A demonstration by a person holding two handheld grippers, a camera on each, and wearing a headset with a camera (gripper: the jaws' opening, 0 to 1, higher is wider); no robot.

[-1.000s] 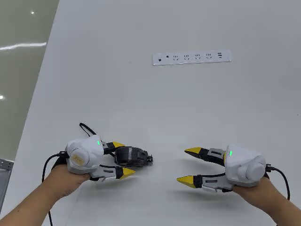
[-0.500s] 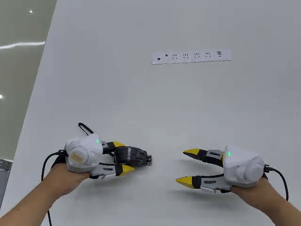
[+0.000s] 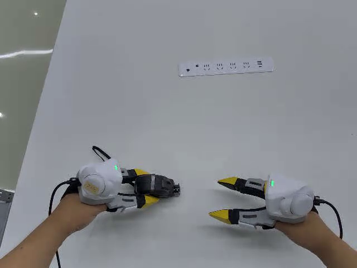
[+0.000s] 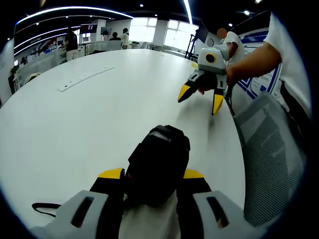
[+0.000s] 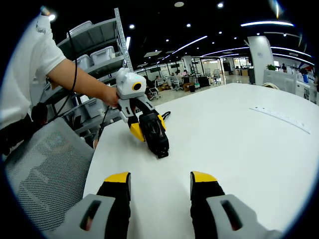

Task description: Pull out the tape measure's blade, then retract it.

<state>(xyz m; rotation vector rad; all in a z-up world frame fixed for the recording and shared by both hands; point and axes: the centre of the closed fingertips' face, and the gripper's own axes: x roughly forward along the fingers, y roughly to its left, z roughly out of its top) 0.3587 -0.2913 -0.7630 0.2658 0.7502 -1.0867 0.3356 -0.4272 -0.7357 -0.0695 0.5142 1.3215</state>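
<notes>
Head view: the left gripper [image 3: 146,186] clamps a black, rounded plastic tape measure [image 3: 162,185] on the white table [image 3: 167,111], its case jutting past the yellow jaw tips. The right gripper [image 3: 222,196] sits well apart, jaws spread, holding nothing.

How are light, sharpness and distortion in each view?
Head view: soft even light, sharp, faint shadow under the right hand-held gripper, glare streak on the floor. Left gripper view: fisheye bends the table edge; the tape measure is dark. Right gripper view: bright ceiling lights, bent shelving.
</notes>
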